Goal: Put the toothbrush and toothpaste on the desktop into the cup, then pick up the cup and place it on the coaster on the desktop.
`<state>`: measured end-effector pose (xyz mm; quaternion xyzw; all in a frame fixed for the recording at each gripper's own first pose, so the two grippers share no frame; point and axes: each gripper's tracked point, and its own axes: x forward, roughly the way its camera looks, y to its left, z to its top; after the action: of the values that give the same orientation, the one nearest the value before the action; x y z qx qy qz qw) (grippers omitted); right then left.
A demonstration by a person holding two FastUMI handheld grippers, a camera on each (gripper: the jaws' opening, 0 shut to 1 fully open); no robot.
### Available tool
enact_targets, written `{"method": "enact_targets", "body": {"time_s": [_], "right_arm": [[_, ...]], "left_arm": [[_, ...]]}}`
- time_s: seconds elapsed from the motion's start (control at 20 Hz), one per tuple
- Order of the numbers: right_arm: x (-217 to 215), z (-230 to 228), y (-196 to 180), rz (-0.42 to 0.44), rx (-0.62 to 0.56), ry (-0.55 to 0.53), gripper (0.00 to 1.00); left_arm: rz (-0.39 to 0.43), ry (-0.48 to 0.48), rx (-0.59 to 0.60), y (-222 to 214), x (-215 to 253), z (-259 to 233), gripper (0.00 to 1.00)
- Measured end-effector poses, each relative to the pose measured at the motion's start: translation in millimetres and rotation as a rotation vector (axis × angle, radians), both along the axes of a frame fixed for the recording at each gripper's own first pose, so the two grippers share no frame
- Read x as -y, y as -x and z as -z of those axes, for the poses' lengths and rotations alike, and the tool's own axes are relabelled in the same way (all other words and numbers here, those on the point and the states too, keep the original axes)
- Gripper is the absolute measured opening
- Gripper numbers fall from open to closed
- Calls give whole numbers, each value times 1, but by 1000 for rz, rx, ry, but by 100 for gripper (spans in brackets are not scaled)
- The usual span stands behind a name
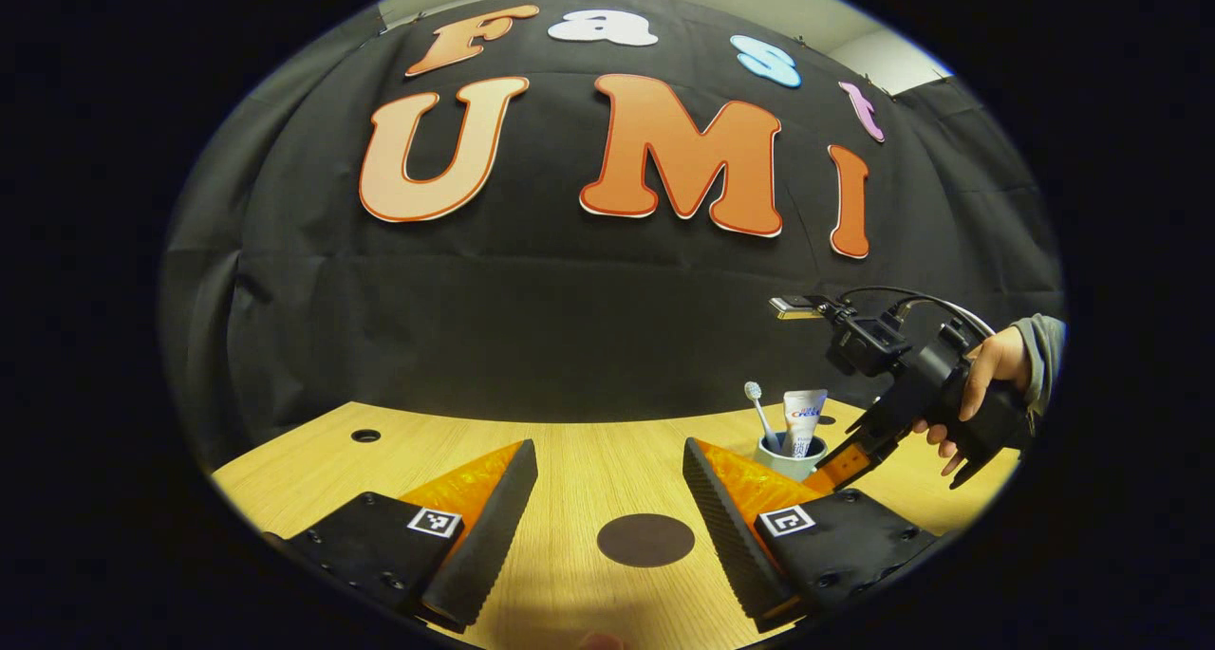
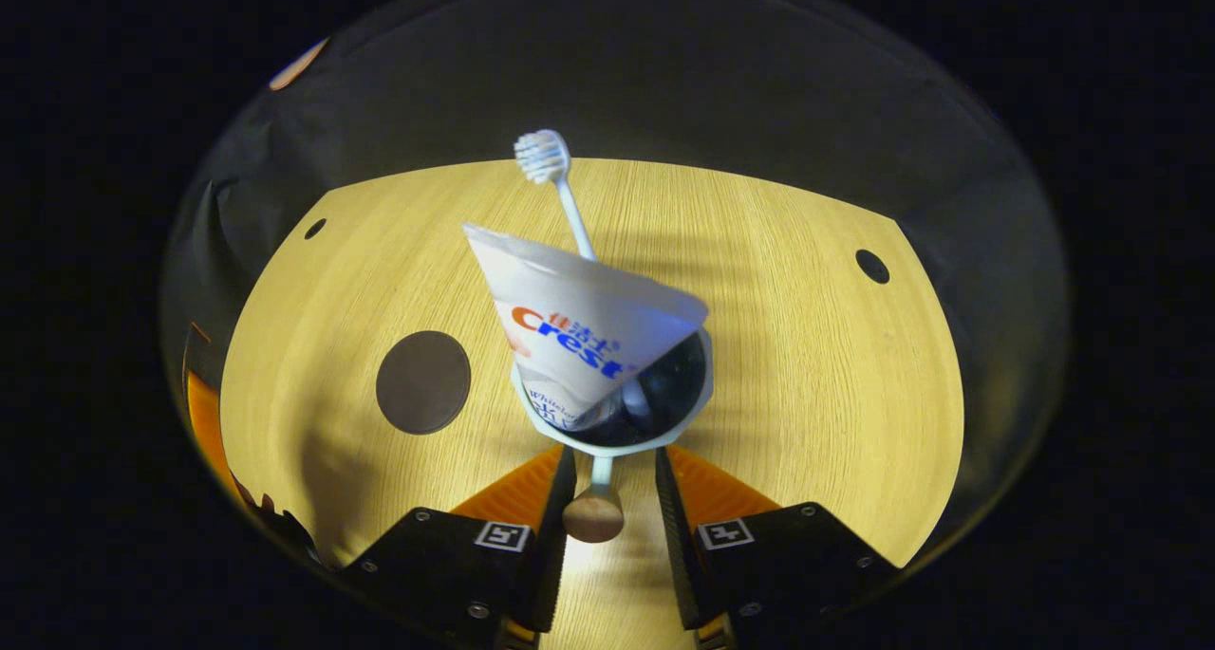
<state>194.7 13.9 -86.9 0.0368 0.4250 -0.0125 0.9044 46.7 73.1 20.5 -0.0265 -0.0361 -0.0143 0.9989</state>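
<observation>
Right gripper straddled the cup handle, seemingly not yet clamped; toothbrush and toothpaste inside. Left gripper gaped above the coaster.

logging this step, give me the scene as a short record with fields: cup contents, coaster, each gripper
cup: on the desktop, not on the coaster
cup contents: toothbrush and toothpaste, both standing in it
coaster: dark round disc, bare, apart from the cup
right gripper: fingers either side of the cup's handle, not yet closed on it
left gripper: open, holding nothing, above the desktop
</observation>
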Motion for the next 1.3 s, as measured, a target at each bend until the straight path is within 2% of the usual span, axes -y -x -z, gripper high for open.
{"method": "enact_targets", "body": {"time_s": [0.1, 0.15, 0.35, 0.8, 0.85, 0.9, 1.05, 1.3], "right_arm": [[3, 6, 0, 11, -15, -17, 33], [3, 6, -2, 18, 2, -21, 28], [2, 5, 0, 5, 28, -5, 23], [2, -6, -9, -59, 107, -13, 22], [1, -6, -11, -70, 114, -11, 17], [1, -7, -12, -80, 123, -12, 22], [0, -8, -13, -123, 138, -6, 22], [-2, -8, -16, -194, 146, -26, 22]], "left_arm": [[-4, 1, -3, -1, -2, 1, 98], [-6, 1, -3, -1, -2, 2, 98], [-19, -7, -6, -1, -7, 3, 98], [-64, -17, 37, 3, -20, -7, 98], [-70, -17, 41, 5, -22, -8, 98], [-77, -20, 44, 6, -24, -9, 98], [-96, -20, 69, 10, -29, -17, 96], [-145, -26, 99, 16, -44, -23, 98]]}}
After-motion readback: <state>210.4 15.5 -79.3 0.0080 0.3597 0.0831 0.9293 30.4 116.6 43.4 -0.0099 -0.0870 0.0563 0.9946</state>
